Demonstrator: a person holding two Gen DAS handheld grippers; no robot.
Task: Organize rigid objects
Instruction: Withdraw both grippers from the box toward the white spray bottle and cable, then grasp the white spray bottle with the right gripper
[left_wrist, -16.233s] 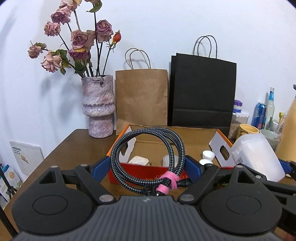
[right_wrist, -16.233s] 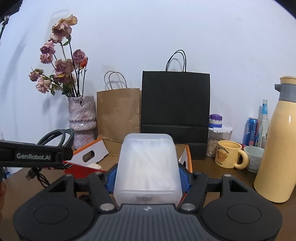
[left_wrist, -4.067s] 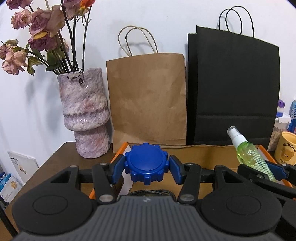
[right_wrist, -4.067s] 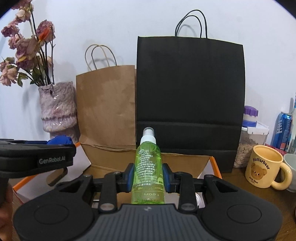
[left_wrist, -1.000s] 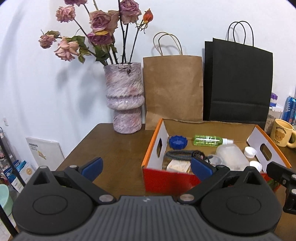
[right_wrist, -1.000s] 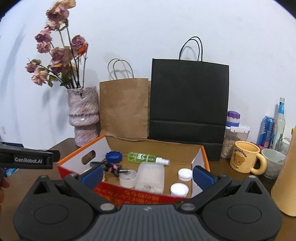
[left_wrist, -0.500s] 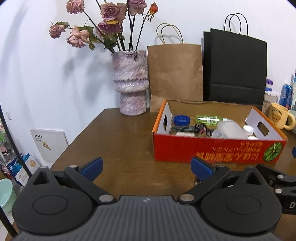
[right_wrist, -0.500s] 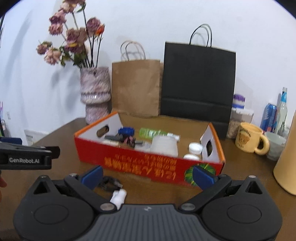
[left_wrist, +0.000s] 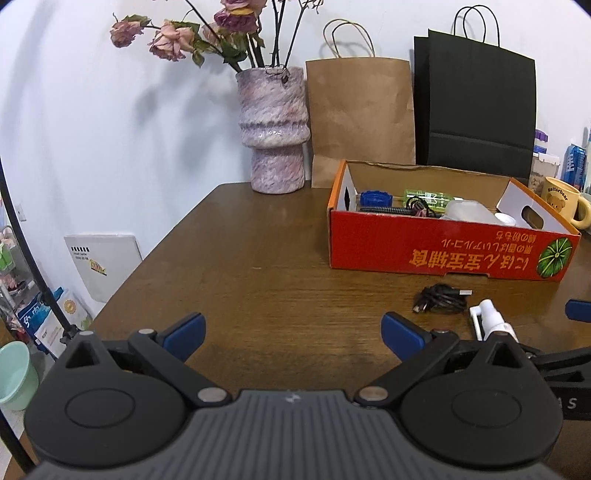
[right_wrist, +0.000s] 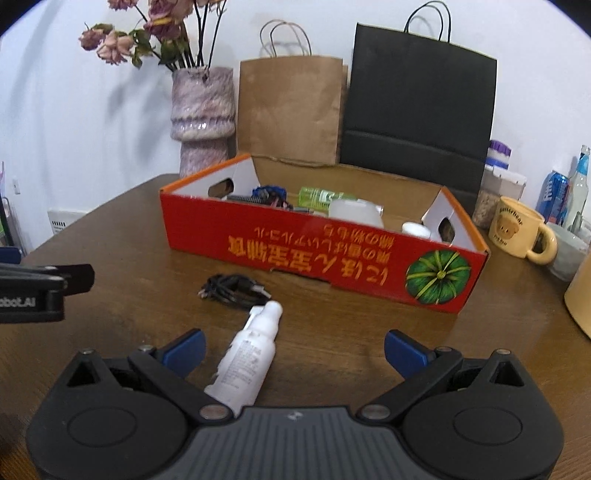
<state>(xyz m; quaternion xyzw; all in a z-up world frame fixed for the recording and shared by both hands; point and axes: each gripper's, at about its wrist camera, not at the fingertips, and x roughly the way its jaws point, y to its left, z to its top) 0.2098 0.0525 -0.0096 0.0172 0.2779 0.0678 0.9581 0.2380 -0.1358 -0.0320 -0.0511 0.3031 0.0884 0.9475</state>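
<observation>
A white spray bottle (right_wrist: 248, 357) lies on the wooden table (right_wrist: 354, 317), its body reaching in between the wide-open, empty jaws of the right gripper (right_wrist: 293, 345), closer to the left finger. A small black cable (right_wrist: 232, 289) lies just beyond its nozzle. Behind both stands the red cardboard box (right_wrist: 321, 254), which holds a green bottle, a blue lid and other things. The left gripper (left_wrist: 291, 328) is also spread open and empty, held low over bare tabletop to the left, well clear of the table edge.
</observation>
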